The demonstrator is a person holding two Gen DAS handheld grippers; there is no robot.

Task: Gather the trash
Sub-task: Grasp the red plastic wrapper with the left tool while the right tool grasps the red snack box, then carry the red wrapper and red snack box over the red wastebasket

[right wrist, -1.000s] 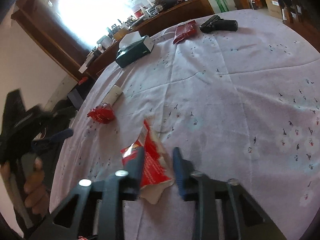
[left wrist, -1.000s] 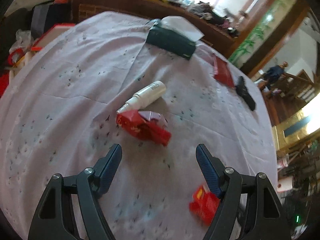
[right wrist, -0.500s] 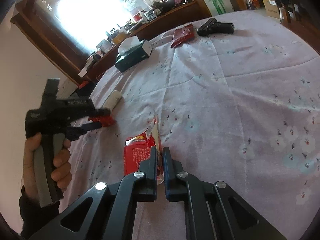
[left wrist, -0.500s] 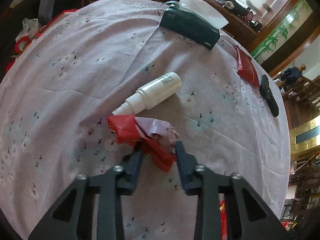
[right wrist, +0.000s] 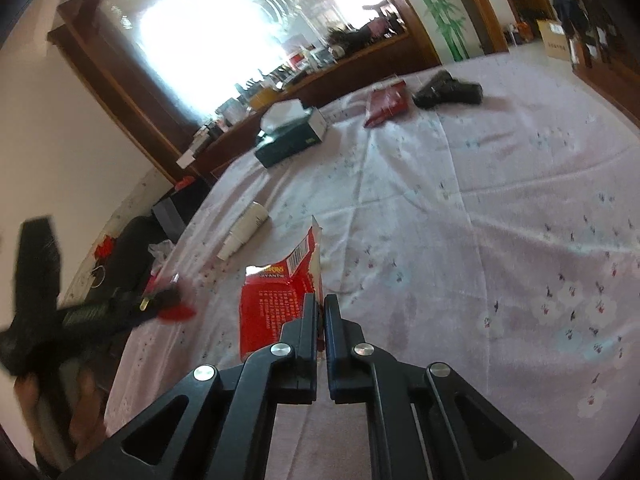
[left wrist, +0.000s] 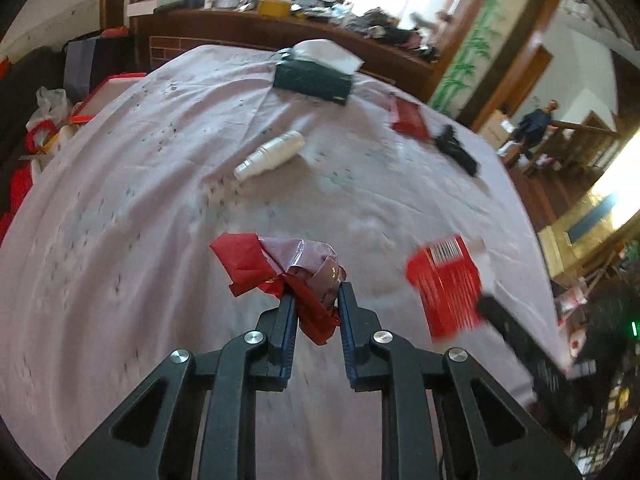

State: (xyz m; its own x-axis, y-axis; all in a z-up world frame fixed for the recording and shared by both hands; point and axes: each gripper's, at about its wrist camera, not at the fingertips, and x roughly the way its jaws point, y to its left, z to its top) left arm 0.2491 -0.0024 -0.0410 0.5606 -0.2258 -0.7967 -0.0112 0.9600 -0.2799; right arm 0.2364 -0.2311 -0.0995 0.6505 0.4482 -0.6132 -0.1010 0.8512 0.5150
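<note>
Your left claw (left wrist: 314,300) is clamped on the crumpled red wrapper (left wrist: 280,270); the wad sticks out past the fingertips and up to the left, and it looks lifted off the cloth, though the shot is too blurred to be sure. In the right wrist view the left claw (right wrist: 166,300) shows as a dark blur at the left edge with a scrap of red at its tip.

Your right claw (right wrist: 320,308) is pinched nearly together on the edge of the flat red packet (right wrist: 280,300). The packet stands up along the left finger, its barcode corner pointing away from you. From the left wrist view the same packet (left wrist: 448,284) hangs to the right of your left claw, with the right claw (left wrist: 486,306) gripping its lower right edge.

Both pieces of trash are over the near part of the counter (left wrist: 120,220), which is covered in a pale pink flowered cloth.

On the counter beyond:
- white bottle (left wrist: 272,156) lying on its side, mid-counter
- dark green tissue box (left wrist: 314,78) at the far edge, white tissue on top
- another red packet (left wrist: 408,118) far right, lying flat
- black object (left wrist: 456,148) just beside that packet, too blurred to identify
</note>
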